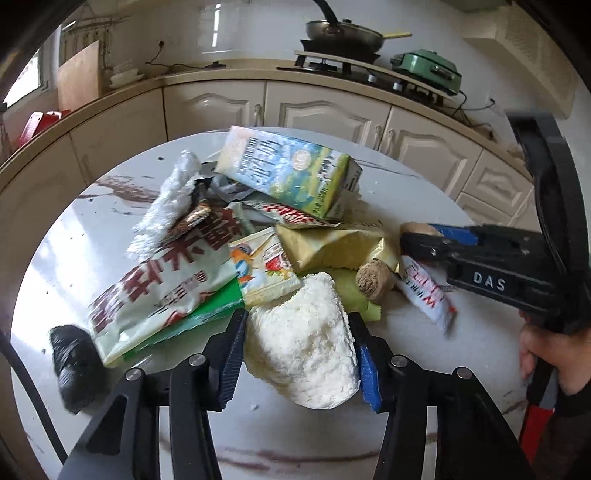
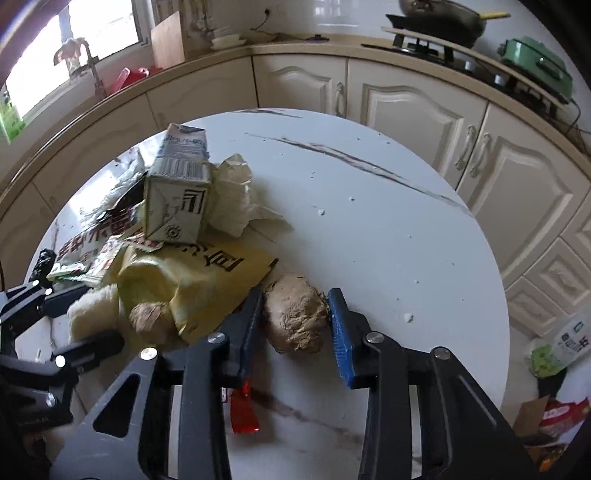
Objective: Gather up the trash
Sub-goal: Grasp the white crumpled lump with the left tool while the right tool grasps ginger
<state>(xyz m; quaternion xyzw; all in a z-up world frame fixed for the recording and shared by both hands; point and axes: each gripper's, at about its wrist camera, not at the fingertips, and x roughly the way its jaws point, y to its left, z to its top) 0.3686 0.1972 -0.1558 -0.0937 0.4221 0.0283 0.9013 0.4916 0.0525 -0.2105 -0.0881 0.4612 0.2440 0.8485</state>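
Note:
A pile of trash lies on the round white table (image 1: 406, 206): a milk carton (image 1: 284, 170), a red-lettered snack bag (image 1: 159, 280), a yellow bag (image 1: 336, 247), a small juice pack (image 1: 266, 269) and crumpled tissue (image 1: 170, 199). My left gripper (image 1: 297, 325) is shut on a white fluffy wad (image 1: 306, 343). My right gripper (image 2: 295, 317) is shut on a brown lump (image 2: 295, 317) resting on the table (image 2: 369, 221). A second brown lump (image 2: 151, 317) lies beside the yellow bag (image 2: 192, 280). The right gripper also shows in the left wrist view (image 1: 417, 236).
A black crumpled bag (image 1: 74, 365) lies at the table's left edge. A red wrapper (image 2: 243, 410) lies under my right gripper. Cream kitchen cabinets (image 2: 406, 103) curve behind the table, with a pan (image 1: 343, 33) on the stove. Bagged trash (image 2: 554, 354) sits on the floor at right.

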